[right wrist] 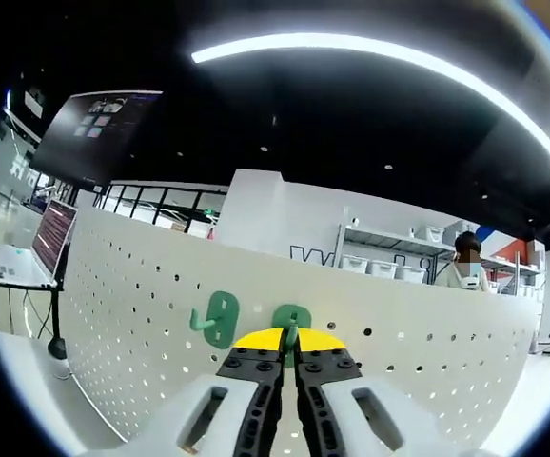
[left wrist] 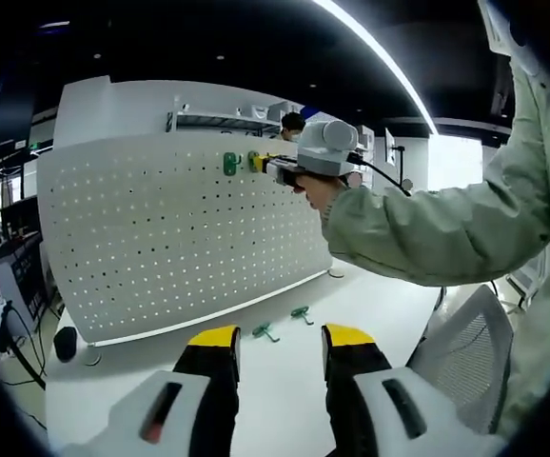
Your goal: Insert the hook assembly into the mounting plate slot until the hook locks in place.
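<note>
The left gripper (left wrist: 280, 357) hangs low over the white worktop (left wrist: 275, 381) with its jaws apart and nothing between them, two spare green hooks (left wrist: 283, 324) lying just ahead of its tips and the pegboard (left wrist: 161, 238) standing beyond. Up at the board's top edge, the right gripper (right wrist: 288, 354) is clamped on a green hook (right wrist: 292, 324) pressed against the holes, with an already mounted hook (right wrist: 216, 319) just to its left. I'd worry the pinched hook sits tilted, so pushing would jam it, or it slips out and drops unlocked.
</note>
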`<control>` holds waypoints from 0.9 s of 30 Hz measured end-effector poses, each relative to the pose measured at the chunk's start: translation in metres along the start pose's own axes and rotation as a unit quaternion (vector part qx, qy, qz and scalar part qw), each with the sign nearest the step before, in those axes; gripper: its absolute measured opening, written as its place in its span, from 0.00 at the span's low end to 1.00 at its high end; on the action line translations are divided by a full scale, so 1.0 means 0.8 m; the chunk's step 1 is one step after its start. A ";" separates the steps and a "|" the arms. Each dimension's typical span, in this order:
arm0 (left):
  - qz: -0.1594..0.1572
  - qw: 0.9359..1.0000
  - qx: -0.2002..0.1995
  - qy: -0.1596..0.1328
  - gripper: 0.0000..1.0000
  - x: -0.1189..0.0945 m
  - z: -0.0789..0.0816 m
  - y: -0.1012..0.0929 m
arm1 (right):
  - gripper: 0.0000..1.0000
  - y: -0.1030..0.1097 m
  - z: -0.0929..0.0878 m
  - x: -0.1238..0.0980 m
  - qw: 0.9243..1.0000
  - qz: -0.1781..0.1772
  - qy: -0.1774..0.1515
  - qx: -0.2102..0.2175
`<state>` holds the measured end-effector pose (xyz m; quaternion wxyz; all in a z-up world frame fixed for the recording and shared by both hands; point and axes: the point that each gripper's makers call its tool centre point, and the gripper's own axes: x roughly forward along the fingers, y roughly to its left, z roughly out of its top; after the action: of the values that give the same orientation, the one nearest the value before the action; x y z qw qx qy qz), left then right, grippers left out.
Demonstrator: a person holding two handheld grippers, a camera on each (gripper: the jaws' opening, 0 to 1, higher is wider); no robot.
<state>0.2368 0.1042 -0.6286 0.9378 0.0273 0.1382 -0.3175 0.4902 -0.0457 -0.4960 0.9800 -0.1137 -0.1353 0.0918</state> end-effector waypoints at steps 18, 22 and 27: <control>0.000 1.000 0.000 0.001 0.35 0.003 0.001 -0.003 | 0.02 -0.004 -0.007 0.006 1.000 0.001 -0.004 -0.005; 0.000 1.000 0.001 0.000 0.35 0.003 0.003 -0.003 | 0.02 -0.004 -0.006 0.006 1.000 0.001 0.000 -0.009; 0.000 1.000 -0.001 -0.002 0.35 0.003 0.004 -0.003 | 0.02 -0.005 -0.006 0.009 1.000 0.003 0.008 -0.011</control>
<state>0.2379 0.1006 -0.6260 0.9381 0.0262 0.1364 -0.3172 0.4985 -0.0490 -0.4975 0.9795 -0.1259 -0.1278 0.0921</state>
